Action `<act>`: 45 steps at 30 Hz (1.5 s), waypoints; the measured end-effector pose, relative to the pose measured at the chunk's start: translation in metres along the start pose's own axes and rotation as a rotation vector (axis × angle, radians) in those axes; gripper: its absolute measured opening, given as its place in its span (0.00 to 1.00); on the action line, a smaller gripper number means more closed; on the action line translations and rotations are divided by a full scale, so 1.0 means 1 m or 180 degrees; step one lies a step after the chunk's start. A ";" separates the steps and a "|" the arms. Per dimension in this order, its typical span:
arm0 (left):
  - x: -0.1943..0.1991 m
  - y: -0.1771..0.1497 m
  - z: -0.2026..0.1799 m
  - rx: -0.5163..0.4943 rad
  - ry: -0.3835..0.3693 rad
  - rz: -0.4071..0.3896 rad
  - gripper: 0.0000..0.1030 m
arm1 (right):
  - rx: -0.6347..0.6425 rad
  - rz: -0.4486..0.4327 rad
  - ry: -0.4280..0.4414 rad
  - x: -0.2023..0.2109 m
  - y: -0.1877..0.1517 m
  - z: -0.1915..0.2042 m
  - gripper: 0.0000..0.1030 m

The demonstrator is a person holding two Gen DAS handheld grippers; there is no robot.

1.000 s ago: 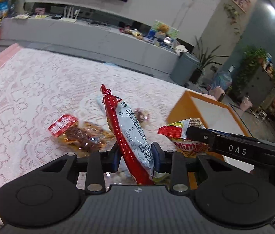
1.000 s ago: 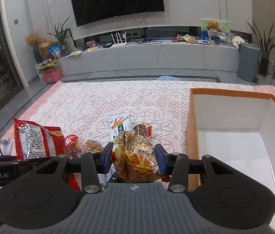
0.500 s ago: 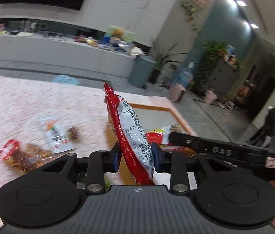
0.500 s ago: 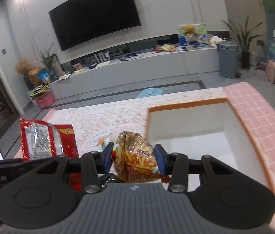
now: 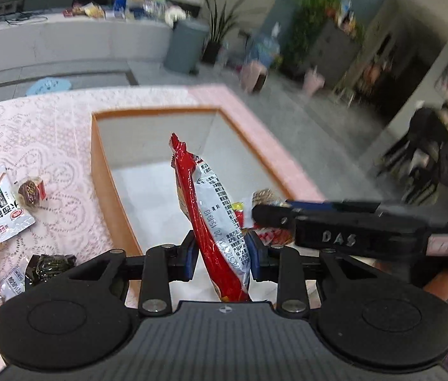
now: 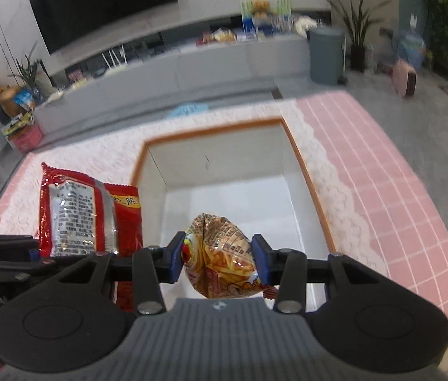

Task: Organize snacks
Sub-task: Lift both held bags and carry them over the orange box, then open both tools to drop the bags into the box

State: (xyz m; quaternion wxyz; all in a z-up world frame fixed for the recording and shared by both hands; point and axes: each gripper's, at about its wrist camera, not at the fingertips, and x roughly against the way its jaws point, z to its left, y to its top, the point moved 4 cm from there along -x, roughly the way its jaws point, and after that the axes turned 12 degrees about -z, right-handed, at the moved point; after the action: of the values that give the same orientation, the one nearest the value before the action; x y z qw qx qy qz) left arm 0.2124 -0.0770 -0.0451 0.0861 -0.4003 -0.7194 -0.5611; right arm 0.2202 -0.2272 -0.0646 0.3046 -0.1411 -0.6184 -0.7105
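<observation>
A: Lower left, what remains on the table (image 5: 49,146)?
B: Loose snack packets (image 5: 4,209); both tools have swung off them to the orange-rimmed box (image 5: 97,171).
A: Frame centre?
B: Left tool (image 5: 222,254) clenched on the red noodle packet (image 5: 214,219), above the box.
A: Right?
B: Right tool (image 6: 217,262) grasping the fries bag (image 6: 220,260) over the box interior; release likely follows.

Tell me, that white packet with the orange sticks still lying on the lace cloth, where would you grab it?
The white packet lies flat, so I would probably come from above and pinch across its narrow width near the middle, fingers closing on its two long edges, clear of the small red-wrapped candy beside it.
</observation>
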 end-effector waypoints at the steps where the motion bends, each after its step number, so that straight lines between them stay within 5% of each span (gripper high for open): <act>1: -0.007 -0.001 -0.001 -0.0059 0.0022 0.0095 0.34 | -0.0008 0.0081 0.0014 -0.006 -0.001 -0.004 0.42; 11: -0.050 -0.022 -0.009 -0.0544 0.0242 0.0798 0.34 | 0.0230 0.0740 0.0098 -0.056 -0.020 -0.012 0.42; 17: -0.063 -0.030 -0.005 -0.0576 0.0259 0.1077 0.34 | 0.0317 0.1030 0.0160 -0.070 -0.028 -0.009 0.42; 26: -0.061 -0.035 -0.009 -0.0783 0.0248 0.1075 0.35 | 0.0381 0.1298 0.0152 -0.090 -0.036 -0.010 0.44; 34: -0.045 -0.028 -0.010 -0.0893 0.0206 0.0970 0.46 | 0.0556 0.1352 0.0050 -0.090 -0.039 0.000 0.47; 38: -0.033 -0.024 -0.006 -0.0911 0.0194 0.0889 0.48 | 0.0598 0.1296 0.0026 -0.084 -0.035 0.004 0.63; 45: 0.000 -0.012 -0.006 -0.0874 0.0168 0.0640 0.49 | 0.0930 0.1050 -0.0055 -0.063 -0.024 0.023 0.74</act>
State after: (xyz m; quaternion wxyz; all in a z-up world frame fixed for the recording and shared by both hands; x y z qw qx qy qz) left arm 0.2018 -0.0831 -0.0519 0.1051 -0.4634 -0.5898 -0.6529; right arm 0.2501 -0.1880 -0.1152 0.4286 -0.2008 -0.6859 -0.5527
